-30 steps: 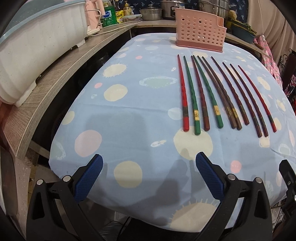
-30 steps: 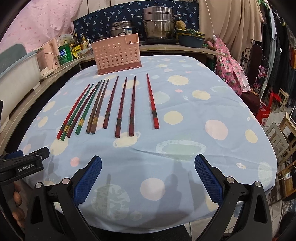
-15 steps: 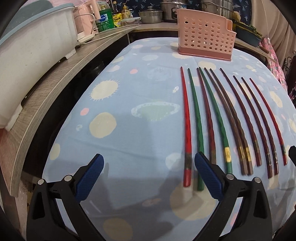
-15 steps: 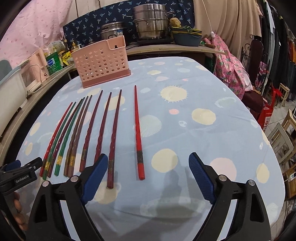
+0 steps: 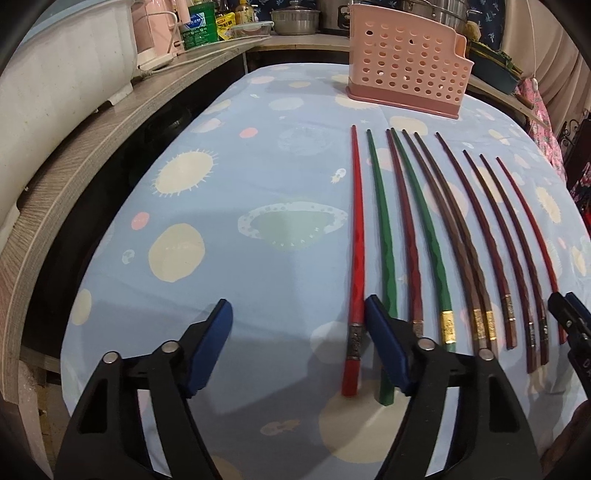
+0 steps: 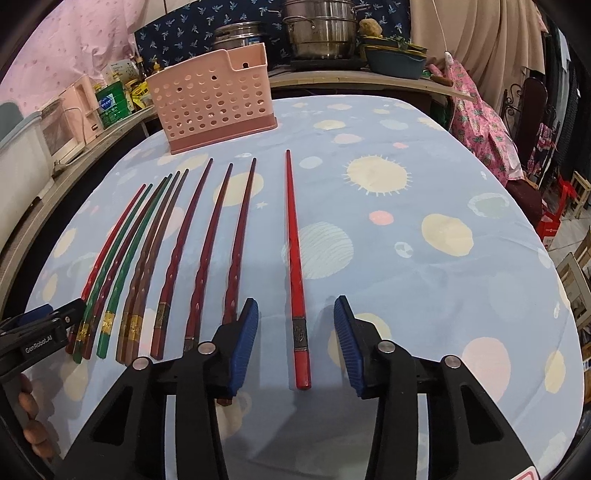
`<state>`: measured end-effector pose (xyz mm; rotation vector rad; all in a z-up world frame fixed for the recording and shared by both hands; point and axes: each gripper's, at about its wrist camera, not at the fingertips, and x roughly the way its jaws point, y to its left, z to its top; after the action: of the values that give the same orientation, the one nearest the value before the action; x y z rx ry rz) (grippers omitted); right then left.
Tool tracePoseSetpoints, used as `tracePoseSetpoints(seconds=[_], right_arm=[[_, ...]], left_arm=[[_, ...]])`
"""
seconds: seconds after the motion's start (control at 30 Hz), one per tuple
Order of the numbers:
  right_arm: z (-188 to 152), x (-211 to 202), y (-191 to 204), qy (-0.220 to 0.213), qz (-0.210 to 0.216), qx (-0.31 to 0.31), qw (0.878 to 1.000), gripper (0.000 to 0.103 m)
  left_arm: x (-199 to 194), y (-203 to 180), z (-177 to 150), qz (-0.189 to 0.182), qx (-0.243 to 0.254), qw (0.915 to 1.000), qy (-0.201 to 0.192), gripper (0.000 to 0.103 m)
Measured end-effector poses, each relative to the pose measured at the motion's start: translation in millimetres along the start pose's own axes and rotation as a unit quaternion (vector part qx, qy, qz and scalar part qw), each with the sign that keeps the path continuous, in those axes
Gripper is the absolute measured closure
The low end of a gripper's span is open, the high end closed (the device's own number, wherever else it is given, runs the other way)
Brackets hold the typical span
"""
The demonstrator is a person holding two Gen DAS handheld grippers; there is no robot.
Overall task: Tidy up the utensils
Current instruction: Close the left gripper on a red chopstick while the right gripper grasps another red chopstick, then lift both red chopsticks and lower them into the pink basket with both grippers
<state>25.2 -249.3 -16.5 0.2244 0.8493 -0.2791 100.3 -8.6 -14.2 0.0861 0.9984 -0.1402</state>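
Several chopsticks, red, green, dark red and brown, lie side by side on the blue spotted tablecloth (image 5: 258, 166). A pink perforated utensil basket (image 5: 406, 74) (image 6: 214, 107) stands behind them. My left gripper (image 5: 299, 339) hangs over the near end of the leftmost red chopstick (image 5: 355, 258). That stick lies between the closing jaws, close to the right pad, and is not pinched. My right gripper (image 6: 295, 347) straddles the near end of the rightmost red chopstick (image 6: 294, 258). Its jaws are closing, with a gap on both sides.
A wooden counter (image 5: 74, 166) with a white bin (image 5: 55, 74), bottles and pots runs along the left and back. Steel pots (image 6: 317, 33) stand behind the basket. Pink floral cloth and chairs (image 6: 532, 110) are at the right. The other gripper's tip shows at each view's edge.
Both grippers moved forward over the table toward the chopsticks' near ends, and both pairs of jaws narrowed. Each now has a red chopstick between its pads.
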Motion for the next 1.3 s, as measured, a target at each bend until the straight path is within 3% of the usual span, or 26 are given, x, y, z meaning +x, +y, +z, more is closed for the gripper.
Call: tracePoseSetpoints(seconds=[0.2, 0.27, 0.33, 0.57, 0.8, 1.3], right_arm=[[-7, -5, 0, 0.002, 0.005, -0.007, 1.0, 0.087], [-9, -6, 0, 0.004, 0.012, -0.006, 1.0, 0.096], [-10, -10, -1, 0.006, 0.02, -0.001, 1.0, 0.096], [1, -49, -1, -0.028, 0.032, 0.0, 0.999, 0.096], [44, -101, -10, -0.088, 0.046, 0.007, 0.995, 0.096], [193, -145, -22, -0.18, 0.087, 0.028, 0.979, 0.096]], left_arm=[[-8, -4, -9, -0.013, 0.01, 0.9999, -0.001, 0.056], [-11, -5, -9, -0.017, 0.014, 0.9998, 0.0, 0.08], [-13, -5, -9, -0.022, 0.012, 0.9997, 0.005, 0.093], [-45, 5, -5, -0.041, 0.006, 0.9989, -0.021, 0.096], [-95, 21, 24, -0.048, -0.003, 0.9962, -0.073, 0.096], [-164, 22, 174, -0.06, -0.024, 0.9822, -0.176, 0.096]])
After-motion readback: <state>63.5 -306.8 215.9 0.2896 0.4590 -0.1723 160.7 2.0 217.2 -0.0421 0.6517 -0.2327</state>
